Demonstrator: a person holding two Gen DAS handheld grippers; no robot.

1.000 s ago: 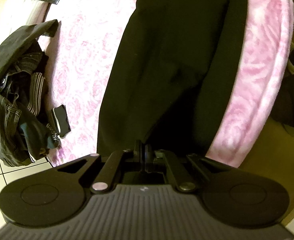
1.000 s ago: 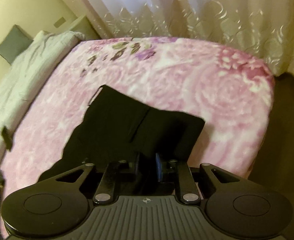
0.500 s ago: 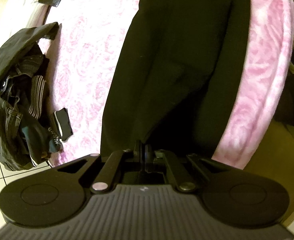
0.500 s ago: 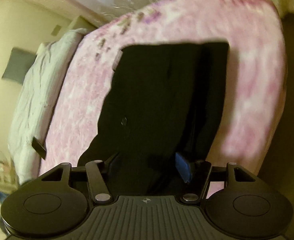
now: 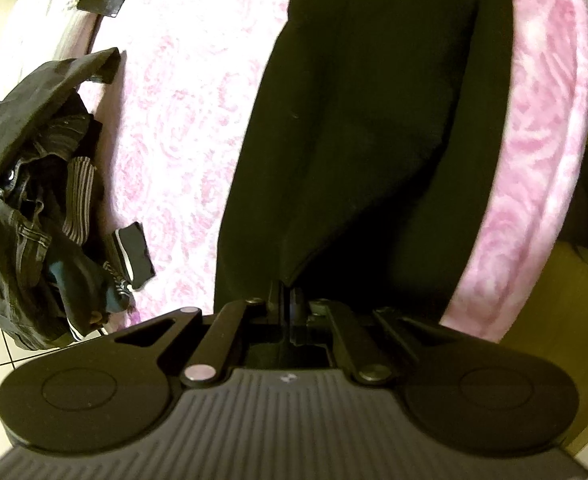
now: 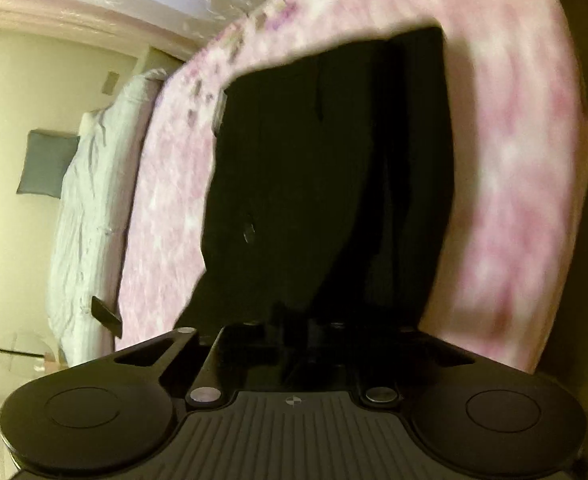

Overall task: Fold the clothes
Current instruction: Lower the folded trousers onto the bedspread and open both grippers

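Tongs (image 5: 287, 292): 2; black garment (image 5: 374, 120): 1

The left hand-held gripper (image 5: 287, 294) pinches the edge of the black clothes (image 5: 374, 140) on the pink bed (image 5: 181, 140). More clothes (image 5: 37, 208) are piled beside it.

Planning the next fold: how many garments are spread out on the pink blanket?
1: the black garment, laid lengthwise toward the right side of the pink blanket. The heap of clothes at the blanket's left edge is bunched, not spread; it may hide others.
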